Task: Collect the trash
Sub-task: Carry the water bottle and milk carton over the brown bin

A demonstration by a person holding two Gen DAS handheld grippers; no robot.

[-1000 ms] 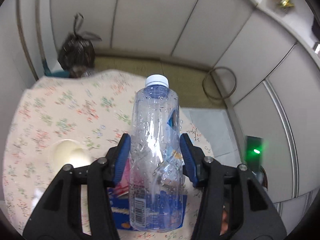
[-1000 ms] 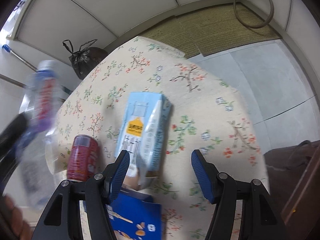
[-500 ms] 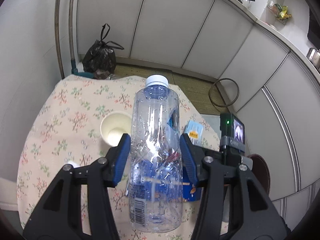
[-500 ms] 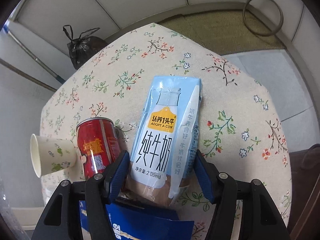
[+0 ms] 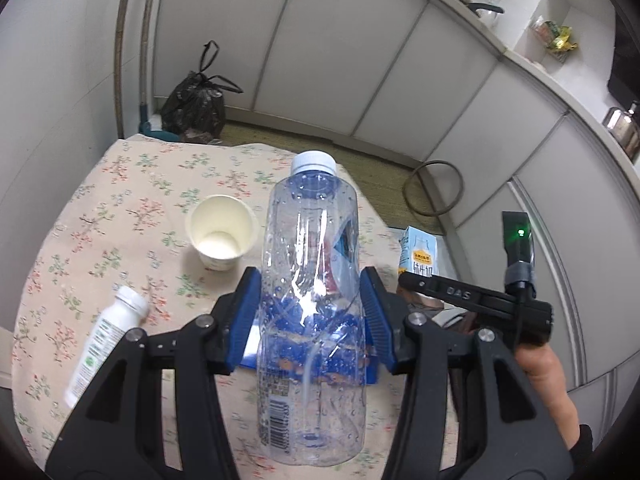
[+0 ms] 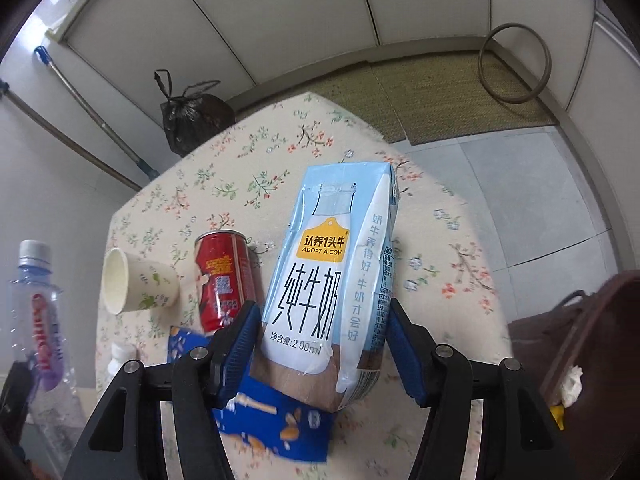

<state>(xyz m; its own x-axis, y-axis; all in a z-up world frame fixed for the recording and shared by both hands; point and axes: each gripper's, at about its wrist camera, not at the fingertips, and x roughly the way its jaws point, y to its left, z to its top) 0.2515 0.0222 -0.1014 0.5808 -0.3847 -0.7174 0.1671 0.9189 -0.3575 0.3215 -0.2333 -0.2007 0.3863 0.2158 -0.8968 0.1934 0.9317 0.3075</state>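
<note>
Left gripper is clamped on the clear plastic bottle, blue pads pressed against both sides, holding it upright above the table. White cap on, and it looks empty apart from droplets on the inside wall. Over on the other side, the right gripper has the blue milk carton between its pads; the left pad touches the carton, the right one sits just beside it, so I cannot tell whether the grip is tight. The carton stands upright, tilted slightly, with its base over a blue snack packet lying flat on the flowered cloth. Beside it, a red can stands upright, and a paper cup next to it shows a bare white inside. A small white bottle lies near the left gripper's arm. A tied black trash bag sits on the floor beyond the table. The person's hand shows behind the right gripper.
</note>
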